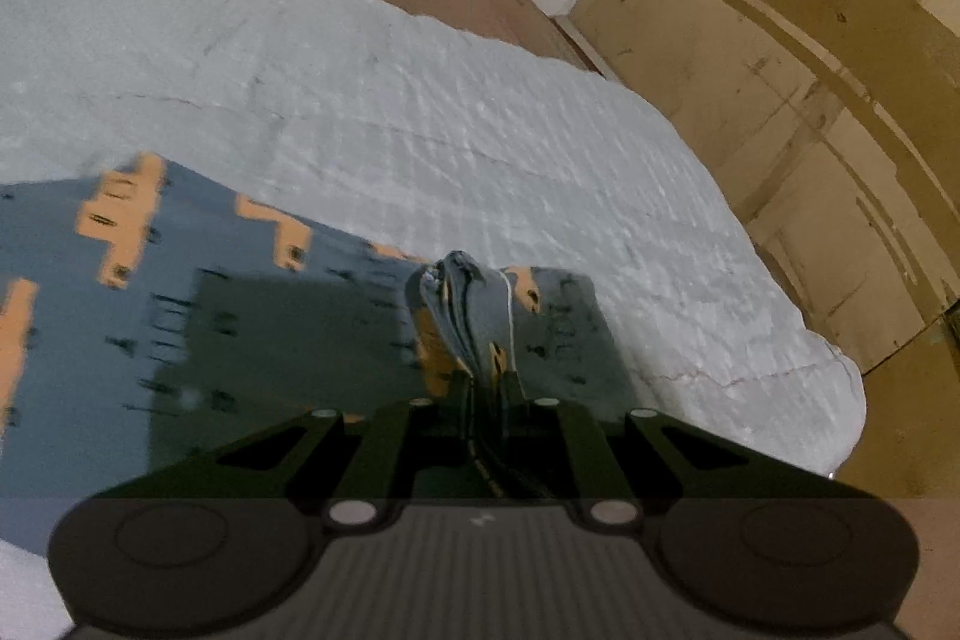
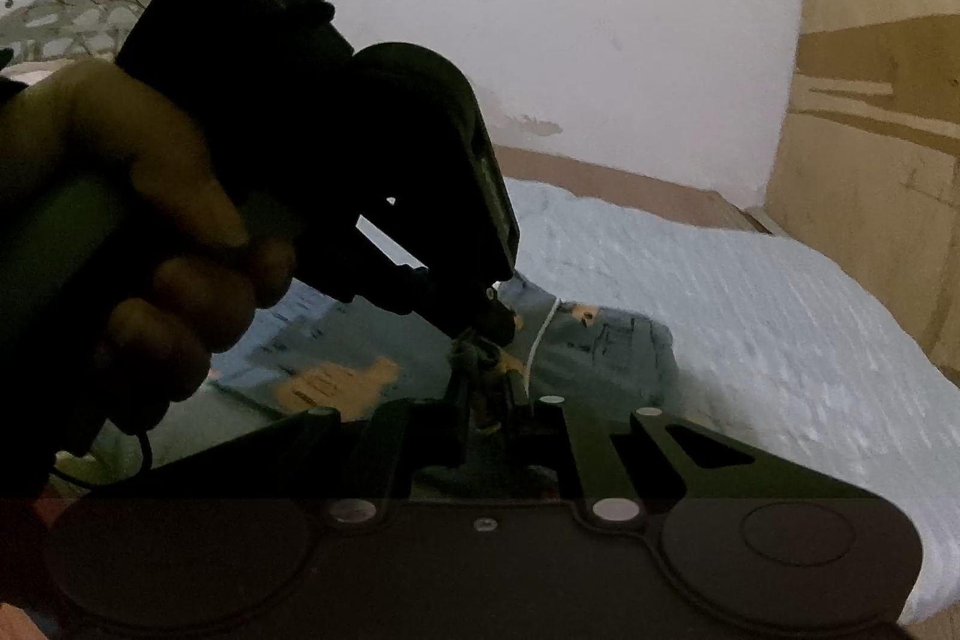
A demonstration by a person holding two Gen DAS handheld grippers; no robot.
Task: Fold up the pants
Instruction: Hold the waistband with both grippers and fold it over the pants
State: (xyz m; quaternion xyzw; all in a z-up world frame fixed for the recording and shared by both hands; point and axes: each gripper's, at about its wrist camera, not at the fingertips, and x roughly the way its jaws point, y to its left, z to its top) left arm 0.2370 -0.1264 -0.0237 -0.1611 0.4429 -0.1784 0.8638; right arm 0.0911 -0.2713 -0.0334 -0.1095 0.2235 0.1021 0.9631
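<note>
The left tongs (image 1: 487, 379) are pinching a bunched fold of the pants (image 1: 180, 292), with the blue cloth gathered into a ridge rising just ahead of the tips. The pants, blue with orange patches and dark marks, are lying spread on a pale textured bed cover (image 1: 420, 112), reaching away to the left in the left wrist view. The right tongs (image 2: 487, 394) are also pressing together on a crumpled bit of the same pants (image 2: 600, 340), close beside the left tongs (image 2: 489, 316), whose dark body is filling the left of the right wrist view. A hand (image 2: 120, 220) is gripping that handle. A thin white cord (image 2: 543, 334) is running over the cloth just right of both sets of tips.
</note>
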